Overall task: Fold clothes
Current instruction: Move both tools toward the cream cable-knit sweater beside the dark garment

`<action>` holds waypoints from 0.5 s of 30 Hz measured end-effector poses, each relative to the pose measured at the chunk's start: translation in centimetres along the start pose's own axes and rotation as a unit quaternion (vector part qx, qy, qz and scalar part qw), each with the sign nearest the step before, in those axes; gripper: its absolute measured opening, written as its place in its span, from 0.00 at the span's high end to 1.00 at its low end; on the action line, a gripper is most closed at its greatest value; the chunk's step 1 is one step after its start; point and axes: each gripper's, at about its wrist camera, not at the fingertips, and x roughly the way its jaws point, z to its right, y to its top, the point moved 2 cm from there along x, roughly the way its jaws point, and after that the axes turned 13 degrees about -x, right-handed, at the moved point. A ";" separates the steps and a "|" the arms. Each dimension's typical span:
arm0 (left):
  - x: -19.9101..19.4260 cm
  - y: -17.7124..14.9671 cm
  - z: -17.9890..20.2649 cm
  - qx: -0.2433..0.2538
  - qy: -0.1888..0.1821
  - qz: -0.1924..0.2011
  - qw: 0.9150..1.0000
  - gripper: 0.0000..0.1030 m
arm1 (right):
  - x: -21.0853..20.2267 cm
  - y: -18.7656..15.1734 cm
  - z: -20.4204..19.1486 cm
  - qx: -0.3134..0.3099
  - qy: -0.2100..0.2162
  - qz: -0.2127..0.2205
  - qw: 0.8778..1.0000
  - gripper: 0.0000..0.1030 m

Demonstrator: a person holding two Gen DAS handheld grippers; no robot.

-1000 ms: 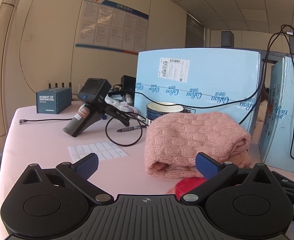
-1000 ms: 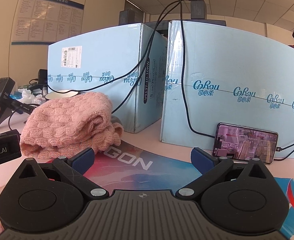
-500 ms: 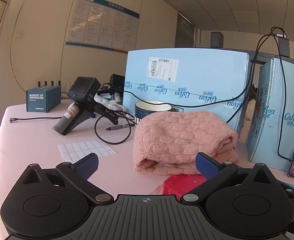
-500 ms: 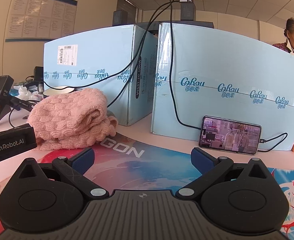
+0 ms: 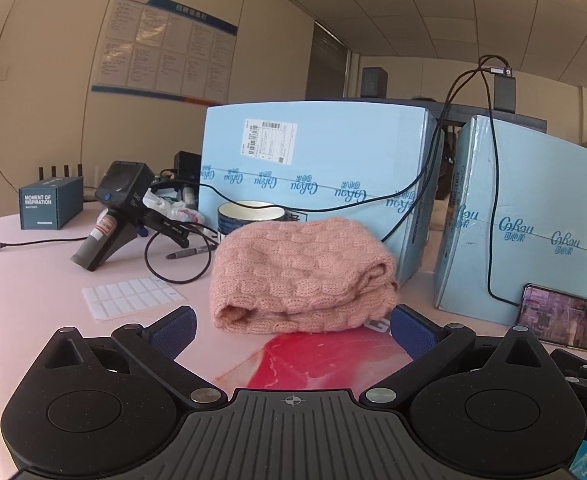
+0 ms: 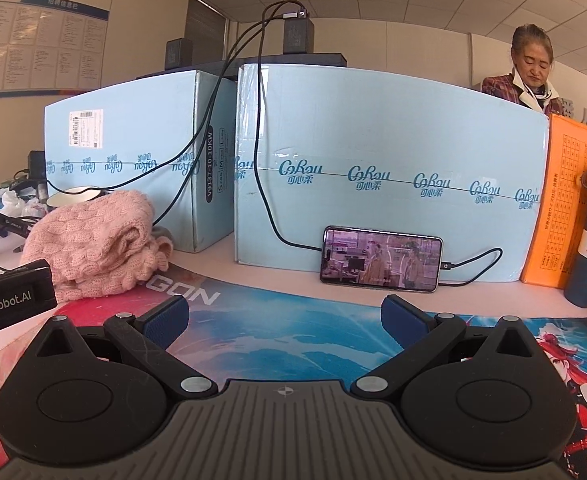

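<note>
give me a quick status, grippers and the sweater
Left gripper open, empty. Right gripper open, empty. Pink knit sweater lies folded, untouched, on the mat's edge. Black cable hangs just behind it.

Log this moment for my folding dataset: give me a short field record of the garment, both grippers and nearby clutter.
garment: pink knit sweater, bundled in a folded heap, partly on the printed mat
left gripper: jaws open, empty, short of the sweater
right gripper: jaws open, empty, over the mat
behind garment: blue boxes, bowl
right side: phone propped against a box, cable plugged in
</note>
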 end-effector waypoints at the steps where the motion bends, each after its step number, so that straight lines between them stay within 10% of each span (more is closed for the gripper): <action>1: -0.4 -0.1 0.6 0.003 -0.007 -0.001 1.000 0.00 | -0.3 -0.2 0.5 0.003 -0.004 -0.002 1.000 0.00; 15: -4.4 -3.1 9.4 0.065 -0.094 -0.025 0.993 0.00 | -4.4 -4.0 9.7 0.063 -0.087 -0.026 0.994 0.00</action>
